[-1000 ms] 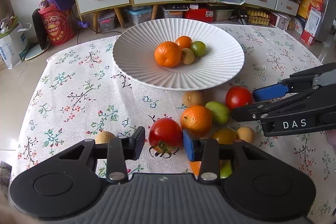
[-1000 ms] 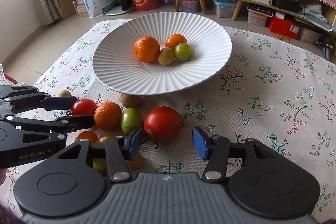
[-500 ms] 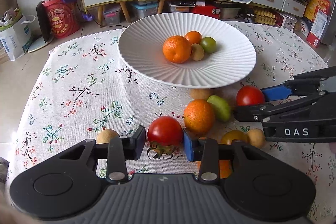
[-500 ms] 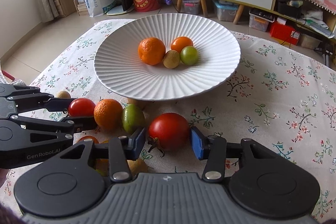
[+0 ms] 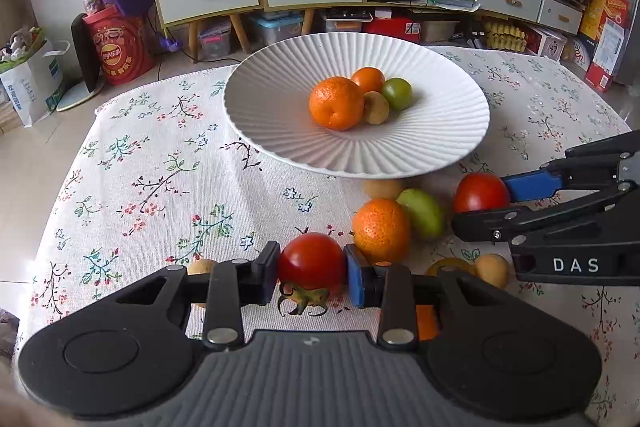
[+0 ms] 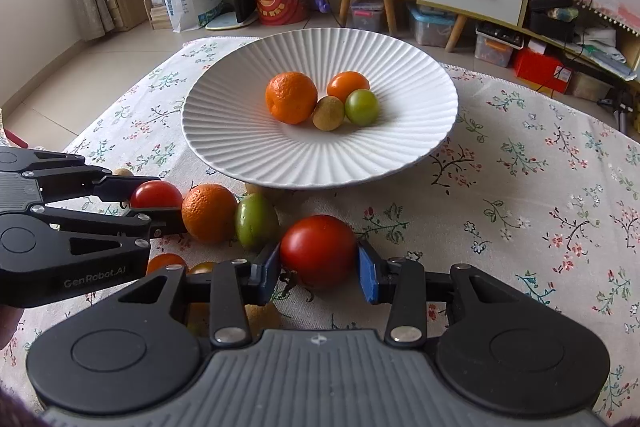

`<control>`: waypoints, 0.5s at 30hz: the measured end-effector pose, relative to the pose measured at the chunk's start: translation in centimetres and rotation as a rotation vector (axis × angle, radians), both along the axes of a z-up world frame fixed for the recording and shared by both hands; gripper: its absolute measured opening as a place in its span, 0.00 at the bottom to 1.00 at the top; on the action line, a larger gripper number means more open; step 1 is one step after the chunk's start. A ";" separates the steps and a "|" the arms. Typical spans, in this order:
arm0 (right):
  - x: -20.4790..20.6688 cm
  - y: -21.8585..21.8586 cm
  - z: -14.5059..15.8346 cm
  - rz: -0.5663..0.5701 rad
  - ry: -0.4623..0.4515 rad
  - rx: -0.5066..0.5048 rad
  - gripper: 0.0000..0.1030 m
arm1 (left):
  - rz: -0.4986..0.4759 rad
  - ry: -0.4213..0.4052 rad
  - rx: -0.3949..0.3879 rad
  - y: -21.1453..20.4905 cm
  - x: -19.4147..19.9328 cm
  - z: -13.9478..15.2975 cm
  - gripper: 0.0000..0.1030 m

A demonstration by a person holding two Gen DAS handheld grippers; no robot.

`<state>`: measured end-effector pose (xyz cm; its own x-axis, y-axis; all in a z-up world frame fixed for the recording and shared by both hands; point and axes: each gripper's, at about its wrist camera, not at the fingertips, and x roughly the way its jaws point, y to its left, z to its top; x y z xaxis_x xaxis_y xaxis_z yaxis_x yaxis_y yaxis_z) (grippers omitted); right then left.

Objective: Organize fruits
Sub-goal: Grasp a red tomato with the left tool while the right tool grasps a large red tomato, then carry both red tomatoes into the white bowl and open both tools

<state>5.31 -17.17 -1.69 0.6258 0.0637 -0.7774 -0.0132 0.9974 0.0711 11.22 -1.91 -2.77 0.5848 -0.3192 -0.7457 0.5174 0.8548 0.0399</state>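
Note:
A white ribbed plate (image 5: 280, 131) (image 6: 240, 147) holds an orange (image 5: 336, 103), a small orange fruit, a brown fruit and a green fruit. My left gripper (image 5: 312, 273) is shut on a red tomato (image 5: 311, 259) with its stem down; it also shows in the right wrist view (image 6: 157, 194). My right gripper (image 6: 318, 267) is shut on a larger red tomato (image 6: 318, 250), also seen in the left wrist view (image 5: 480, 191). Both tomatoes are just off the flowered cloth, in front of the plate.
Between the grippers lie an orange (image 5: 381, 230) (image 6: 209, 211), a green fruit (image 5: 422, 213) (image 6: 256, 221) and several small brown and yellow fruits (image 5: 492, 269). Cabinets and clutter stand beyond the table's far edge.
Both grippers have closed on their tomatoes. Both views now sit slightly higher and nearer the plate.

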 end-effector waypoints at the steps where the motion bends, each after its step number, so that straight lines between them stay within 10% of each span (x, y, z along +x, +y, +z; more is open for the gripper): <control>1: -0.1 -0.1 0.1 0.001 -0.002 0.005 0.36 | -0.001 0.000 -0.002 0.0 -0.1 0.1 0.28; 15: -1.1 -1.6 1.2 -0.010 -0.019 0.044 0.36 | -0.014 -0.006 -0.046 0.8 -0.6 1.5 0.28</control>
<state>4.20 -18.80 -0.45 0.6409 0.0908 -0.7623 -0.0046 0.9934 0.1145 10.64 -1.11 -1.32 0.5845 -0.3610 -0.7267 0.5293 0.8484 0.0043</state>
